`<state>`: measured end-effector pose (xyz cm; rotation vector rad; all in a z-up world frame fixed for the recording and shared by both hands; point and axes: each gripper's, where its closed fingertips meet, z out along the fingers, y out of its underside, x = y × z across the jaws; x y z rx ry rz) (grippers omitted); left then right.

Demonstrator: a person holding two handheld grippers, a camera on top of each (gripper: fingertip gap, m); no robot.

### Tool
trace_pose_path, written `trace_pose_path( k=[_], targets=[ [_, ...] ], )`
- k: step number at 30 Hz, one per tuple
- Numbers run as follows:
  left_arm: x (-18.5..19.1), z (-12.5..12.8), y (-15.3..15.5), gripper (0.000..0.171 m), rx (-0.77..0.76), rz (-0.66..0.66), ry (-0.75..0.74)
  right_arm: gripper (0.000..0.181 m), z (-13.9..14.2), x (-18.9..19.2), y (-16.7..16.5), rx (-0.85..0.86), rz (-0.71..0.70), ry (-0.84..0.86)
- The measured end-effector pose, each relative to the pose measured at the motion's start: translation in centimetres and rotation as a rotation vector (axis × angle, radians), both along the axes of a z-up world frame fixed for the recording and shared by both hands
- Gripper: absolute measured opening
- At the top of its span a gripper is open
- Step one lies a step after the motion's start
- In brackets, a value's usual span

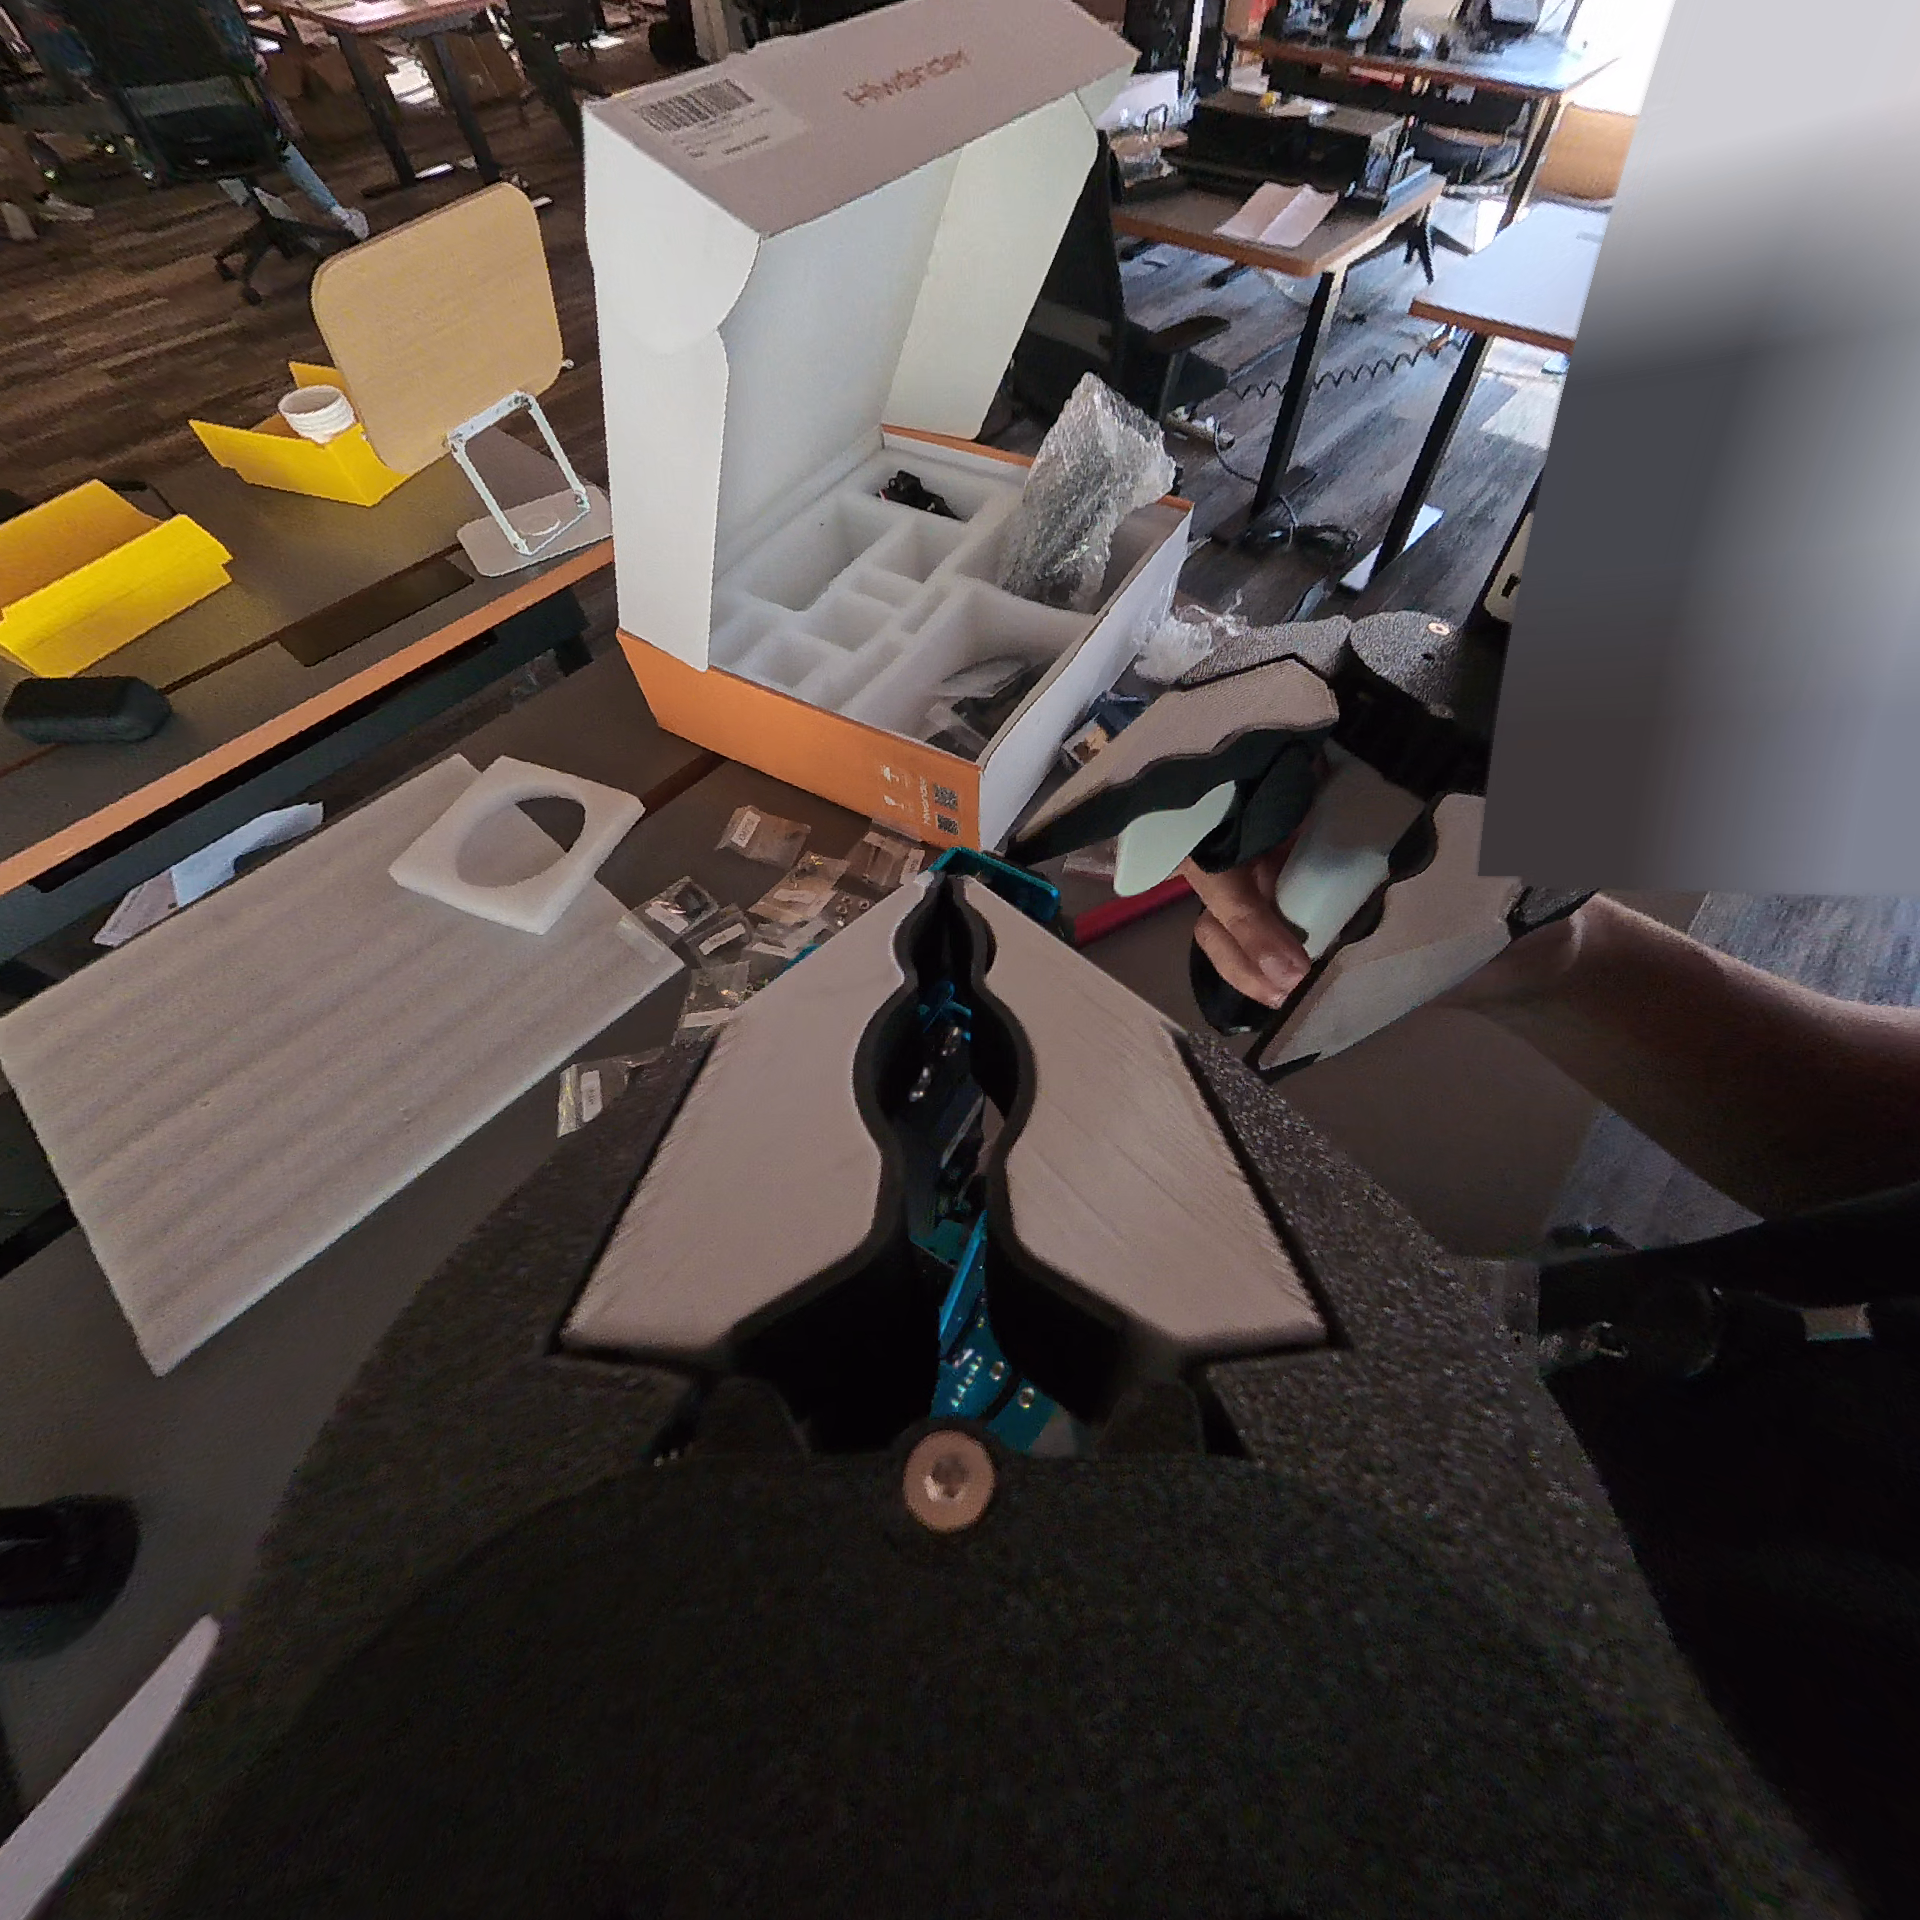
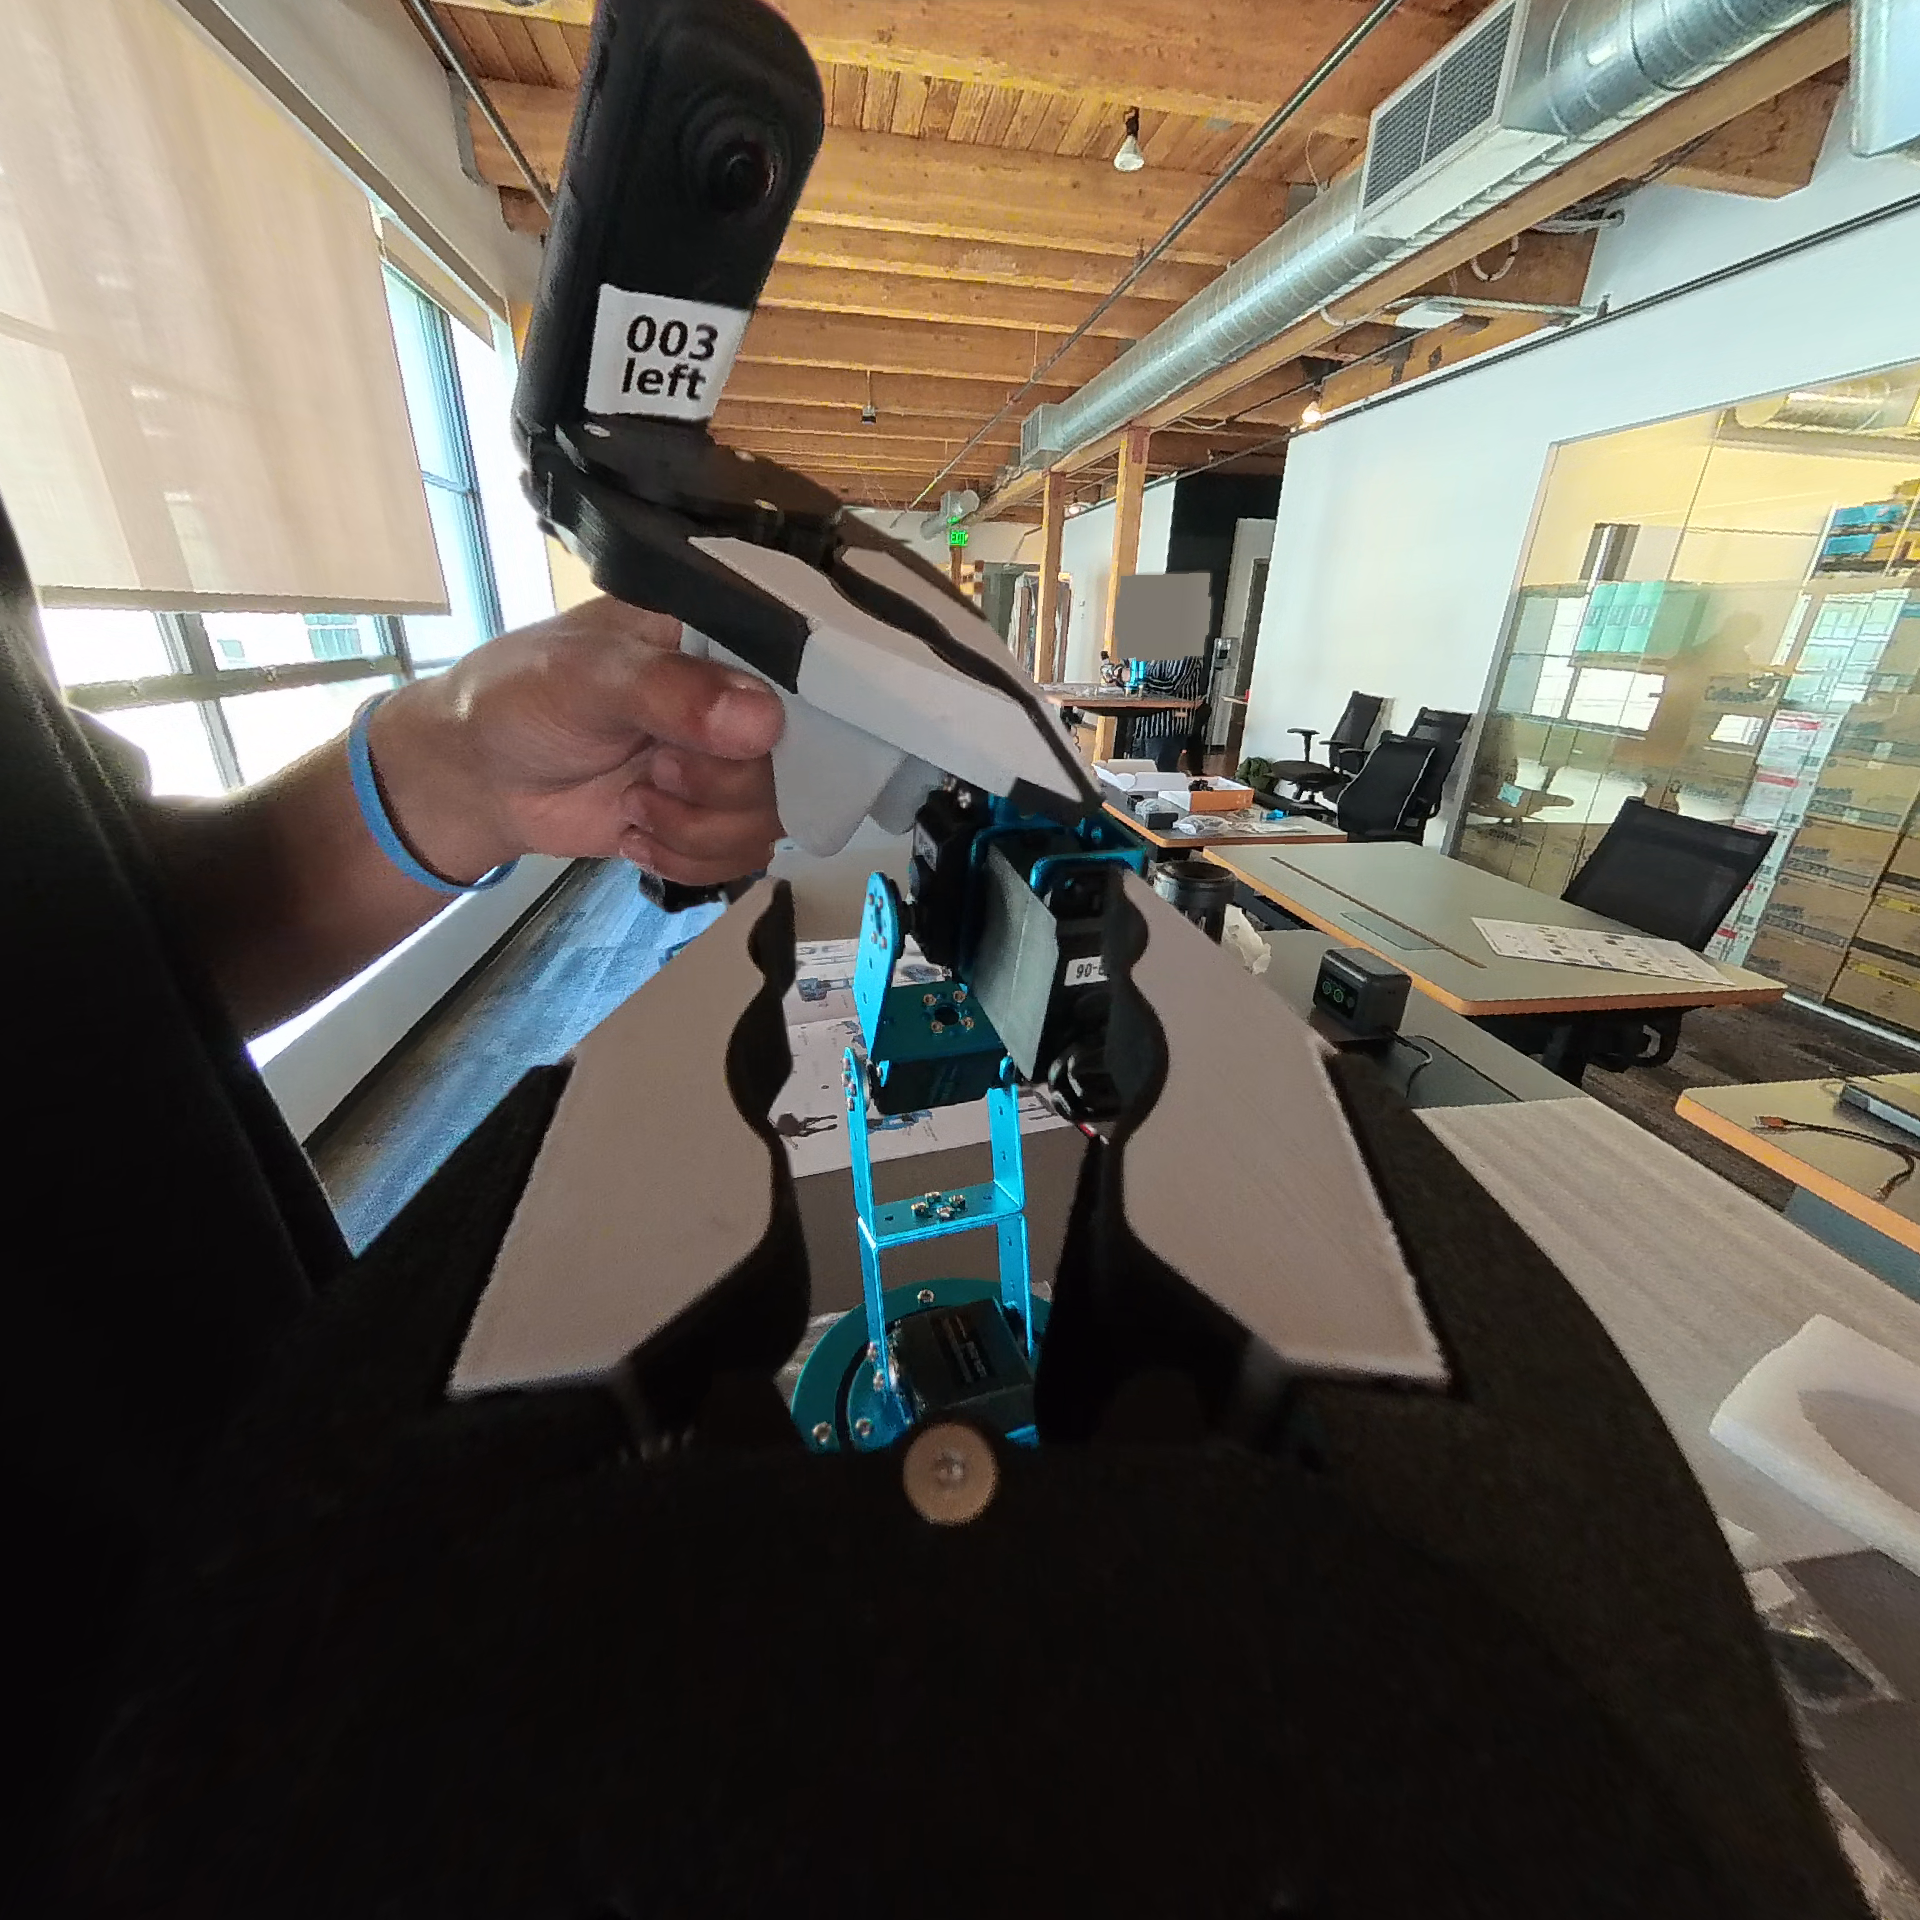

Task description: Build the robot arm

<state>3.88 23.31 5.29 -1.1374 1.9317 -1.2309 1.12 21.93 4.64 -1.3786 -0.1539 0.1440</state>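
A blue metal robot arm [image 2: 935, 1039] with black servos stands upright on a round blue base [image 2: 831, 1382]. My left gripper [image 1: 951, 888] comes from above and is shut on the arm's upper part [image 1: 971, 1351]. It also shows in the right wrist view [image 2: 1060, 795], held by a hand and pinching the arm's top bracket. My right gripper [image 2: 956, 894] is open, with its fingers either side of the arm's servos. Its right finger [image 2: 1132, 997] is against a servo, and the left finger stands apart. The right gripper also shows in the left wrist view [image 1: 1143, 945].
An open white and orange box [image 1: 810, 727] with a foam insert stands behind the arm. A foam sheet [image 1: 312, 1091], a foam square with a round hole [image 1: 447, 862] and small bags of parts [image 1: 769, 904] lie on the table. Yellow trays [image 1: 104, 582] sit far left. Desks and chairs stand beyond.
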Motion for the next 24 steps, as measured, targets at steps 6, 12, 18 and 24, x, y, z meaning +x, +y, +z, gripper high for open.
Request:
trace_pose_path(
  k=[6, 12, 18, 24],
  targets=[
    [-0.1, -0.1, -0.3, 0.008, 0.031, -0.040, 0.022, 0.061, -0.3, 0.4, 0.1, -0.008, 0.005, 0.021],
    [-0.9, -0.7, -1.0, 0.029, 0.214, -0.143, 0.016, 0.062, -0.2, 0.0, 0.5, -0.018, 0.010, 0.006],
    [-1.2, -0.9, -1.6, 0.044, 0.352, -0.231, 0.011, 0.063, -0.2, -0.1, 0.6, -0.028, 0.003, 0.004],
    [-1.5, -1.3, -1.8, 0.052, 0.400, -0.292, 0.031, 0.064, -0.2, -0.2, 0.7, -0.031, -0.018, 0.002]
  ],
)
